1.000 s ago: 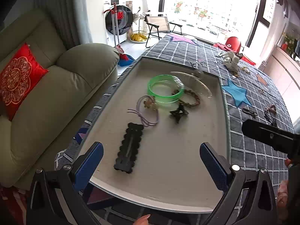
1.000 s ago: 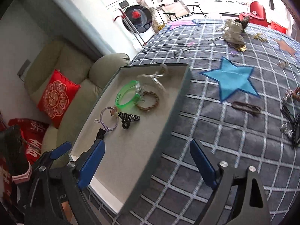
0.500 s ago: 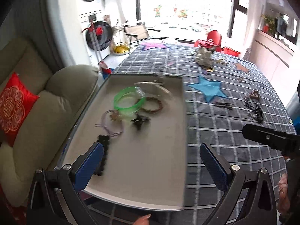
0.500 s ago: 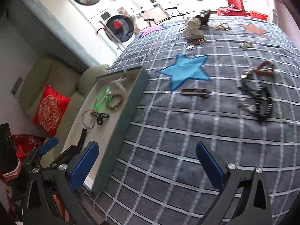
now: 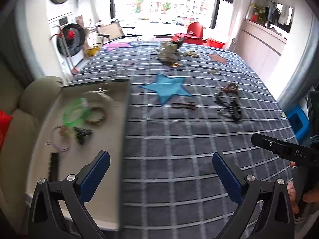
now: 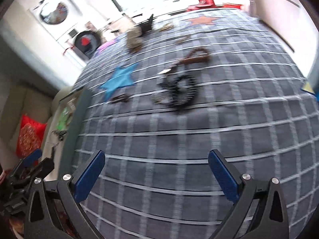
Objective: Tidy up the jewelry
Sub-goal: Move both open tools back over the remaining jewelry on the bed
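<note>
Left gripper [image 5: 161, 171]: jaws spread wide, nothing between the blue pads, held above the grey checked tablecloth [image 5: 179, 139], touching nothing. Right gripper [image 6: 156, 169]: likewise fully apart, empty, clear of the cloth. Tray [image 5: 124, 109] at the table's left edge, holding a green bangle [image 5: 74, 113], braided bracelet [image 5: 95, 116], dark clip [image 5: 81, 133] and other pieces. Loose on the cloth: black beaded strand [image 5: 229, 107], brown hair clip [image 5: 184, 105]. Legible writing: "DAS" on the black bar [image 5: 283, 149] at right.
</note>
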The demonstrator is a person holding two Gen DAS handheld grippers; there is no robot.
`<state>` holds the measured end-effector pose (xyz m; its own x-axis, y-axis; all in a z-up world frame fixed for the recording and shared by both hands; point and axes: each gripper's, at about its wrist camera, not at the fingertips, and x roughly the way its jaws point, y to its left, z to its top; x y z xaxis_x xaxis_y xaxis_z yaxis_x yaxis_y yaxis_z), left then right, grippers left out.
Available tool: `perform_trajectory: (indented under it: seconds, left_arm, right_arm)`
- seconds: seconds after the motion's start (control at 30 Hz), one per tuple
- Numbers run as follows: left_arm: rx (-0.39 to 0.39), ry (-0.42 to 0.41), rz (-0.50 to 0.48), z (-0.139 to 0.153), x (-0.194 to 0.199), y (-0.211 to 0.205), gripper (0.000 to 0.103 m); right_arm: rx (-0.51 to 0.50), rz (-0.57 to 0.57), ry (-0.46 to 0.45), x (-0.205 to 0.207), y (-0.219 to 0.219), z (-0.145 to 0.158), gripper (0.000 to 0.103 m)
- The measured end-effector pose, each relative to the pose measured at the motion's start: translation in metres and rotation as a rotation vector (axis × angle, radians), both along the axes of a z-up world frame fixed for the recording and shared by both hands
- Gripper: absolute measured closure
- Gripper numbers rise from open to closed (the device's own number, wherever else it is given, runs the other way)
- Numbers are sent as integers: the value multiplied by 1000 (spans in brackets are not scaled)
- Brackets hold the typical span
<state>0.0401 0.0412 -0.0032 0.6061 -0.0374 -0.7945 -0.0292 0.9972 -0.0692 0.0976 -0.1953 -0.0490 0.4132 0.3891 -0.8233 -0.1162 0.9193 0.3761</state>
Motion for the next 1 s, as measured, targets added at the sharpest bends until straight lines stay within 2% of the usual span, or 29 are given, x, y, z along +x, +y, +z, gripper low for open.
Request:
perform_trajectory:
  seconds: [0.2,0.37,0.57,0.9,0.97,1.0]
  left_arm:
    - [-6,35,-36,-12,20,-34,0]
    - [-13,64,-5,-24,35,-40,0]
    - [-5,90,40,-35,55,-33,0]
    - [-2,95,54,-44,82,-38,0]
    - [0,99,58,-47,84,-38,0]
    - [3,99,60,-48,85,-38,0]
  right_arm:
    - [-23,-84,10,3,-41,-6,0]
    - [-49,-100,9,10,-52,-10,0]
    - [-56,-106,-6,25,-56,-10,0]
    - [-86,-53,-23,54,-41,-9,0]
    - [-98,-42,-30,59,-35,-9,2]
    - [-105,-35,-32,61,-33,-10,6]
